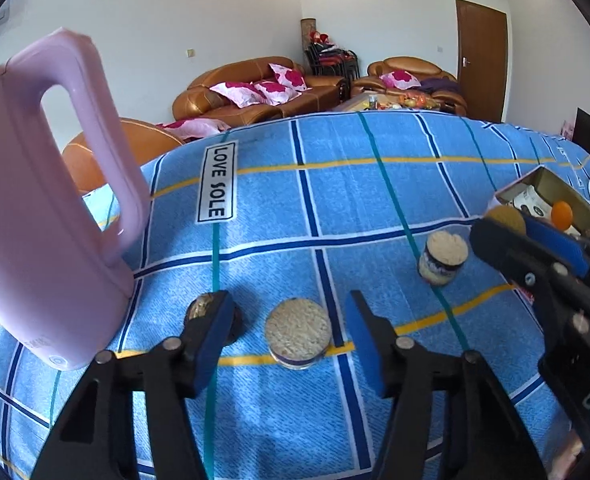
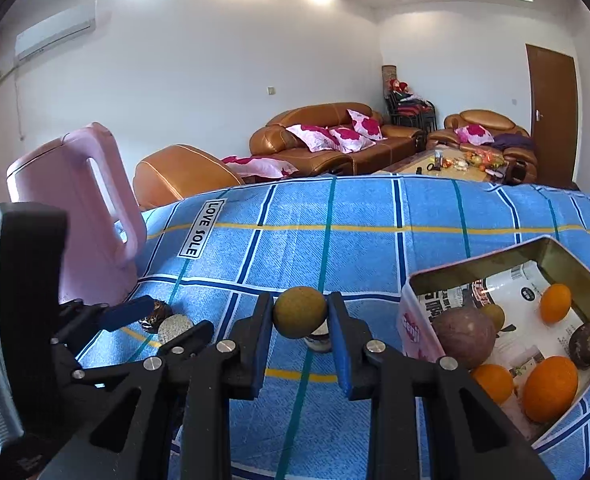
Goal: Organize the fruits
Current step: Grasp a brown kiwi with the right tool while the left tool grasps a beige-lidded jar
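Fruit sorting stands well underway on a blue plaid-covered surface (image 2: 375, 240), where a pink-walled tin box (image 2: 415, 332) already holds three oranges (image 2: 551, 388), two dark passion fruits (image 2: 465, 338) and a small yellow-green fruit half hidden behind them. The right tongs (image 2: 301, 318) are clamped on a round, tan, longan-like fruit (image 2: 299, 317), raised just left of the box and not yet dropped in. The left tongs (image 1: 291, 320) stand partly apart, gripping nothing, straddling a small cake-like cup with a crumbly pale top (image 1: 298, 332); no pad touches it. A dark, shiny brown item (image 1: 199, 308) sits just behind the left pad, mostly screened, and whether it is fruit cannot be told. A second cake cup (image 1: 443, 258) stands farther off, near the right tongs. At least the held fruit remains to be boxed, perhaps the dark item too. A pink plastic jug (image 1: 35, 208) looms at left, its base cut off. Printed packaging lining the box is unreadable, and the box's near corner runs out of the right wrist view.
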`<state>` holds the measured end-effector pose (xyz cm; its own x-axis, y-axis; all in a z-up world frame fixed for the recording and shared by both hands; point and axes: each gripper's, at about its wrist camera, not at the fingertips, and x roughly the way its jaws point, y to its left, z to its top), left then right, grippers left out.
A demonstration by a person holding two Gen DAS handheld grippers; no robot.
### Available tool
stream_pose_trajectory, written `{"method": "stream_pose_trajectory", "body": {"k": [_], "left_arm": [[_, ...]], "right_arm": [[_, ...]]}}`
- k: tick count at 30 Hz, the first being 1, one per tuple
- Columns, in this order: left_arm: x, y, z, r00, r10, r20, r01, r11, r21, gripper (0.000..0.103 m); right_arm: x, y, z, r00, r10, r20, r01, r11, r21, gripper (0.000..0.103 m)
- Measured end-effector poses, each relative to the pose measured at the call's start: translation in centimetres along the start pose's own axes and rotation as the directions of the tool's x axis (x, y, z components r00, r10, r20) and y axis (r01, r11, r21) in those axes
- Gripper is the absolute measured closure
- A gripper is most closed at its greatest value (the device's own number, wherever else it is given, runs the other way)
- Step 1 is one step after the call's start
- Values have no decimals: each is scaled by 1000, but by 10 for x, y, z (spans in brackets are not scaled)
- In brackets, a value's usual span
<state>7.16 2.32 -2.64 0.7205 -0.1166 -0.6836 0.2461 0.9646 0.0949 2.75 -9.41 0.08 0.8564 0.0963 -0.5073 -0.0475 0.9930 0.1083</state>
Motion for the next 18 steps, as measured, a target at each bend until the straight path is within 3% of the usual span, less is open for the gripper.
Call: {"method": "stream_pose_trajectory", "body": {"k": [3, 6, 9, 12, 15, 18], "left_arm": [[8, 7, 0, 999, -12, -51, 11, 999, -33, 43], [8, 6, -2, 999, -13, -46, 12, 999, -30, 48], [10, 5, -2, 997, -49, -55, 47, 998, -29, 68], [8, 5, -3, 998, -35, -48, 33, 999, -35, 68], [-1, 6, -3, 1000, -6, -2, 5, 999, -47, 68], [-18, 7, -2, 994, 41, 100, -35, 998, -60, 68]], "right_arm": [[1, 2, -1, 1000, 2, -4, -2, 1000, -13, 73], [1, 3, -1, 1000, -1, -7, 1, 1000, -16, 73], [1, 3, -2, 1000, -4, -8, 4, 1000, -18, 73], [0, 5, -2, 1000, -11, 0, 11, 1000, -25, 73], [-4, 7, -2, 1000, -17, 19, 18, 999, -36, 73], [-16, 11, -3, 996, -37, 86, 42, 997, -58, 73]]}}
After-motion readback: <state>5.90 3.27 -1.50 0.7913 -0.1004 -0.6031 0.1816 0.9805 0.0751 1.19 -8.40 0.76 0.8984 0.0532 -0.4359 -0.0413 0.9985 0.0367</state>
